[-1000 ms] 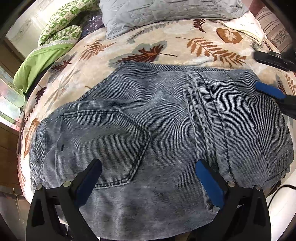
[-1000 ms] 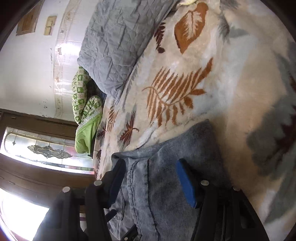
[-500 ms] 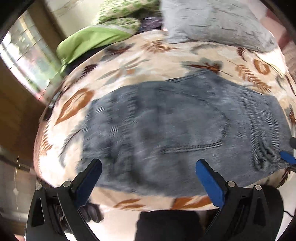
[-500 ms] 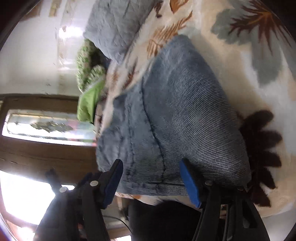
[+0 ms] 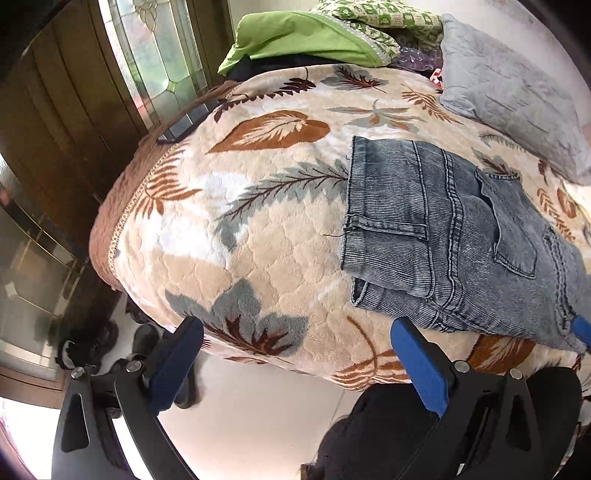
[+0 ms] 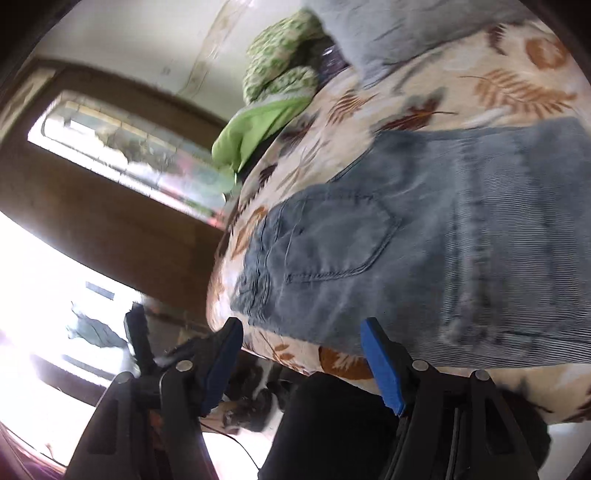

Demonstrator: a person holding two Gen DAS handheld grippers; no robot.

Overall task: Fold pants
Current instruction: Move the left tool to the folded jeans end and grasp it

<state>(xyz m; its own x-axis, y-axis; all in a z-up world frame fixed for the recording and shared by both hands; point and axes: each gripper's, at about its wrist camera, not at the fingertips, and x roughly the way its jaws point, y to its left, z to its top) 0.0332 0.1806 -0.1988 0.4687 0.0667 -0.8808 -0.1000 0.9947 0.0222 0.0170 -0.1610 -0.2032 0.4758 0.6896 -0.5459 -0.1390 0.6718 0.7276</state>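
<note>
Grey-blue jeans (image 5: 454, 240) lie folded into a compact stack on a leaf-patterned blanket (image 5: 258, 229), a back pocket facing up. In the left wrist view they sit at the right, and my left gripper (image 5: 295, 354) hangs open off the bed's near edge, to their left, holding nothing. In the right wrist view the jeans (image 6: 424, 251) fill the right half. My right gripper (image 6: 301, 354) is at the bed's near edge, just below the stack's edge; its jaws are opening with nothing between them.
A grey quilted pillow (image 5: 509, 92) and a green bundle of bedding (image 5: 314, 33) lie at the far end of the bed. A dark phone-like slab (image 5: 184, 123) rests at the blanket's left edge. Wooden doors with glass panes (image 5: 74, 147) stand left. Dark-clothed legs (image 5: 388, 435) are below.
Both grippers have pulled back from the jeans toward the bed's near edge. The left one swung far left, so the stack slid to the right of its view. The right one rolled and opened wider.
</note>
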